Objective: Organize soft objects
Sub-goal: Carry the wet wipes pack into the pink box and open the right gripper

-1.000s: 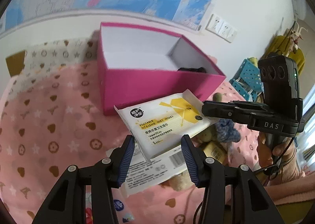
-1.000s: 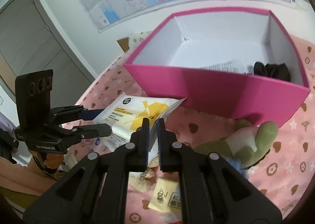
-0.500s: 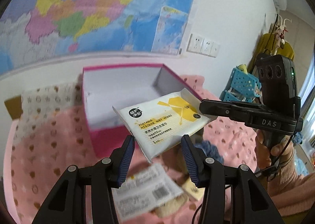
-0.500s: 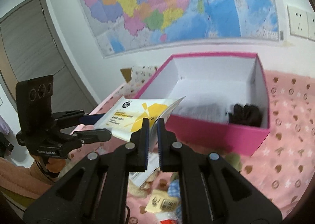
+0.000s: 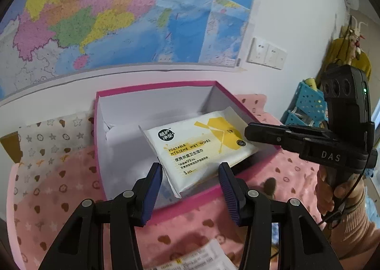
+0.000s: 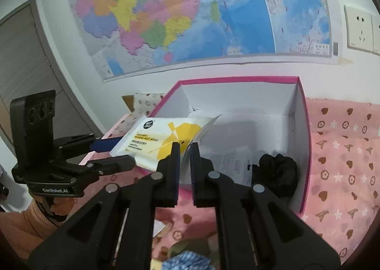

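A white and yellow wet wipes pack hangs over the open pink box. My right gripper is shut on the pack's edge and holds it above the box. My left gripper is open, its fingers either side of the pack's near end without gripping it. Inside the box lie a black soft item and a white printed packet.
The box sits on a pink patterned blanket against a wall with a map. A printed packet lies on the blanket below my left gripper. A blue knitted item lies below my right gripper. A blue basket stands at the right.
My right gripper has lifted the wipes pack off the blanket and carried it over the box opening. My left gripper has risen alongside, still open.
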